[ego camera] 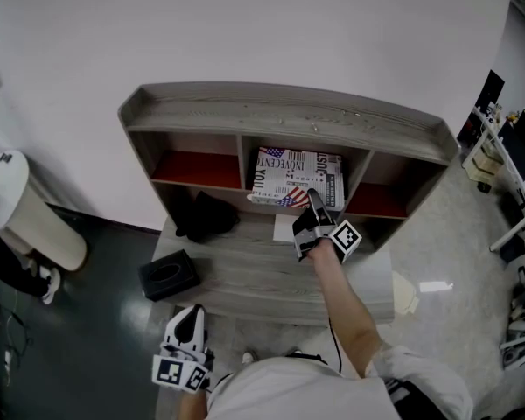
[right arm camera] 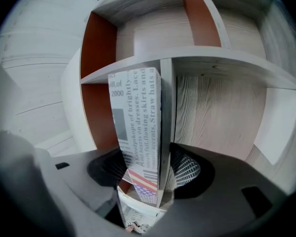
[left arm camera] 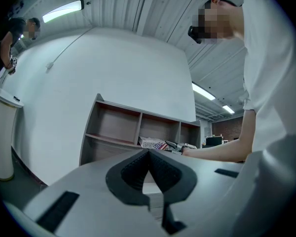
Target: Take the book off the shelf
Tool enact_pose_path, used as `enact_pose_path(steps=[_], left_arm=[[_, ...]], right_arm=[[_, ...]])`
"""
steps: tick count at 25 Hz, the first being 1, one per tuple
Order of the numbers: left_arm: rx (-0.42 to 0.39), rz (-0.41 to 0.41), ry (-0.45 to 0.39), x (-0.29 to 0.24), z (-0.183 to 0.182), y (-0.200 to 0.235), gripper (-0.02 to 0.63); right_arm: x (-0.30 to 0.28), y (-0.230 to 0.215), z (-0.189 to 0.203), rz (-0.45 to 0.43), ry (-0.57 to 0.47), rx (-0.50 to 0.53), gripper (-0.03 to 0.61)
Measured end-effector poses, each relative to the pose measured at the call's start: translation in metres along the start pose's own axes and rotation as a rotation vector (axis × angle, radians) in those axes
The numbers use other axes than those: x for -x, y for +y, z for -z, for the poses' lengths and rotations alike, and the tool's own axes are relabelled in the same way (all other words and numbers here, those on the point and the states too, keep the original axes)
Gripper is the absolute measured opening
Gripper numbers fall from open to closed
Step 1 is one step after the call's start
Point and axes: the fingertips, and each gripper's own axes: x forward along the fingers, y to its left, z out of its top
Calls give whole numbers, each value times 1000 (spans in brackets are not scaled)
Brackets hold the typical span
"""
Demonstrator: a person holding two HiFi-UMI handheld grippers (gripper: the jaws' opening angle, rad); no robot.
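Observation:
A book (ego camera: 297,178) with newspaper print and a flag on its cover lies in the middle compartment of the grey wooden shelf unit (ego camera: 289,112). My right gripper (ego camera: 313,201) reaches into that compartment at the book's front edge. In the right gripper view the book (right arm camera: 138,127) stands edge-on between the two pads, which press on its sides, so my right gripper (right arm camera: 147,167) is shut on it. My left gripper (ego camera: 189,318) hangs low at the front left, well away from the shelf. Its pads meet in the left gripper view, where my left gripper (left arm camera: 148,154) holds nothing and the book (left arm camera: 153,143) shows far off.
A black box (ego camera: 168,276) sits on the lower board at the left. A dark object (ego camera: 206,217) lies under the left compartment, and a white sheet (ego camera: 287,227) lies below the book. A white bin (ego camera: 17,204) stands at the left and a cluttered rack (ego camera: 507,173) at the right.

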Motion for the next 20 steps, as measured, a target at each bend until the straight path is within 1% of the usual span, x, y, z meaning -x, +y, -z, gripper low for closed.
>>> enact_pose_path(steps=[4,8,10,20], left_arm=[[3,-5,6,6,-1,4,15],[6,11,15,6,0,4,15],[10,21,21,6,2,3,15],[21,87,39,2,8,-4,15]], right_arm=[[6,1,-1,3,-24,-16,258],[12,4,-2,-12,-42,-15,252],[20,7,-3,-28,-57,-10,185],[51,9,-2,-46,-91,-9,188]])
